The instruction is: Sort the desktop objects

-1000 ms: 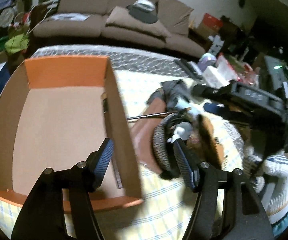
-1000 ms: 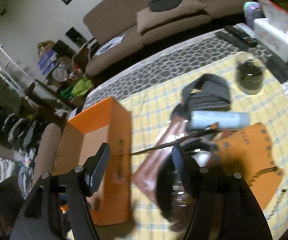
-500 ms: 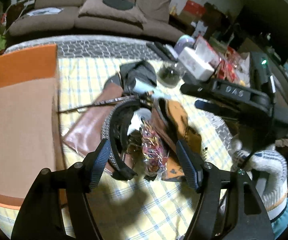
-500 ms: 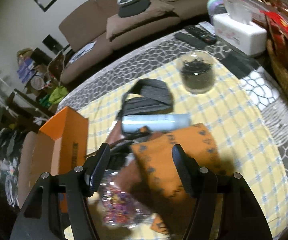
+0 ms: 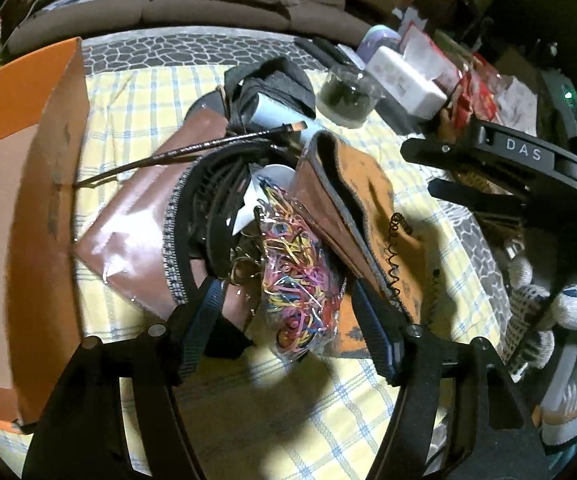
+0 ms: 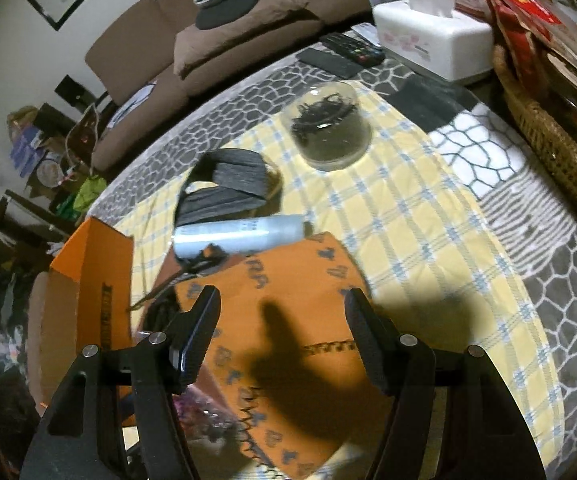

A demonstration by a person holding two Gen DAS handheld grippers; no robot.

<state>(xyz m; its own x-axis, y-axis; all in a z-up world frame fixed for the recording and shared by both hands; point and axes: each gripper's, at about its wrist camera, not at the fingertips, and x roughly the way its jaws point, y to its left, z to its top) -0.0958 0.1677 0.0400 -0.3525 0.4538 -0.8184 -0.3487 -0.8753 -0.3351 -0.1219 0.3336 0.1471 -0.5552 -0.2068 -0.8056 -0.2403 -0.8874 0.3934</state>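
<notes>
Clutter for sorting lies heaped at the centre of a table under a yellow checked cloth (image 5: 312, 412), seen differently by each camera. Left wrist view: a clear bag of coloured rubber bands (image 5: 294, 280) sits at the heap's middle, directly between the tips of the left gripper (image 5: 288, 330), whose jaws stand apart and press on nothing. At 9 o'clock of the bag lies a black-and-grey woven pouch (image 5: 192, 216), on top of a brown glossy packet (image 5: 132, 232); at 3 o'clock an orange patterned case (image 5: 372, 200) stands tilted on edge, a black coiled cord (image 5: 394, 256) on it. A thin dark paintbrush (image 5: 192, 150) crosses the heap at 11 o'clock, its tip toward a pale blue tube (image 5: 272, 114) and black fabric (image 5: 276, 80) at 12. An orange cardboard box (image 5: 28, 208), open, fills the 9 o'clock edge. Only this view shows the right gripper (image 5: 420, 168) from the side at 2 o'clock, its jaws parted and empty, and a hand in a white knit glove (image 5: 568, 320) at 4 o'clock. Right wrist view: the right gripper (image 6: 280, 338) hangs with jaws released over the orange case (image 6: 288, 280), whose flat face and a gripper-shaped shadow show only here; the bag is a blur at 7 o'clock. Farther out, this view shows a glass jar of dark leaves (image 6: 330, 128) at 12 o'clock, a white tissue box (image 6: 432, 40), a remote control (image 6: 354, 48) and a wicker basket (image 6: 552, 148) at 2 o'clock, and a brown sofa (image 6: 216, 40) behind.
</notes>
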